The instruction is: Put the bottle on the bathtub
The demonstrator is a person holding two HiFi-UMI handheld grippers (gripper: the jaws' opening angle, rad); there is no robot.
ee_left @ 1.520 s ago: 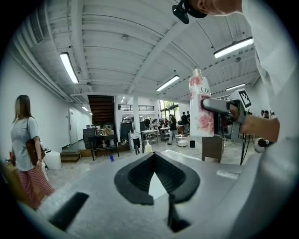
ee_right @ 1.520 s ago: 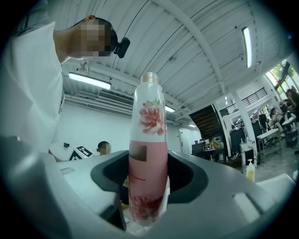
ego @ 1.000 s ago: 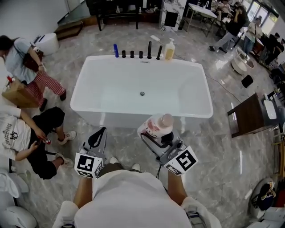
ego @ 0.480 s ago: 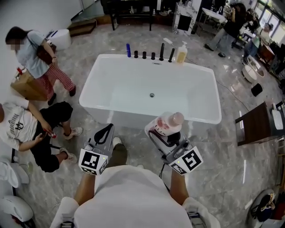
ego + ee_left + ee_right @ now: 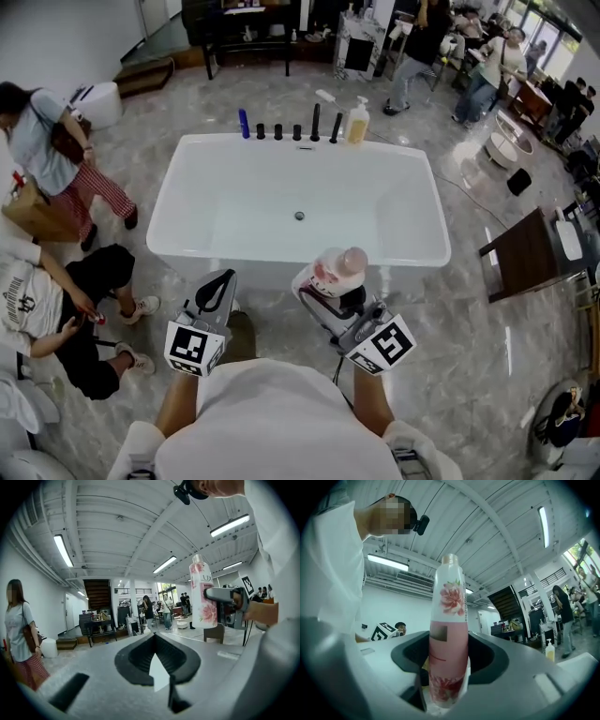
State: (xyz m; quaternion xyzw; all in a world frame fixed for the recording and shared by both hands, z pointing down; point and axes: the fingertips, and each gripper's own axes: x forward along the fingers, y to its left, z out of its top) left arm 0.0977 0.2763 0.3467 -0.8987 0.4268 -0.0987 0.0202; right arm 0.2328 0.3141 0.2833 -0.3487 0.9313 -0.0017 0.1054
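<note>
A pink and white flowered bottle (image 5: 335, 269) stands upright in my right gripper (image 5: 328, 286), which is shut on its lower body. It hangs just in front of the near rim of the white bathtub (image 5: 187, 246). In the right gripper view the bottle (image 5: 449, 634) fills the gap between the jaws, cap end up. My left gripper (image 5: 217, 279) is shut and holds nothing, level with the right one, to its left and short of the tub. In the left gripper view its jaws (image 5: 157, 654) meet, and the bottle (image 5: 202, 595) shows at the right.
On the tub's far rim stand a blue bottle (image 5: 244, 123), black taps (image 5: 315, 112) and a yellow pump bottle (image 5: 357, 122). A person stands (image 5: 42, 131) and another crouches (image 5: 66, 300) on the floor at the left. A dark wooden stand (image 5: 525, 248) is at the right.
Both grippers keep their places before the tub with the bottle still held. The head view has swung a little. People at the back and left have walked.
</note>
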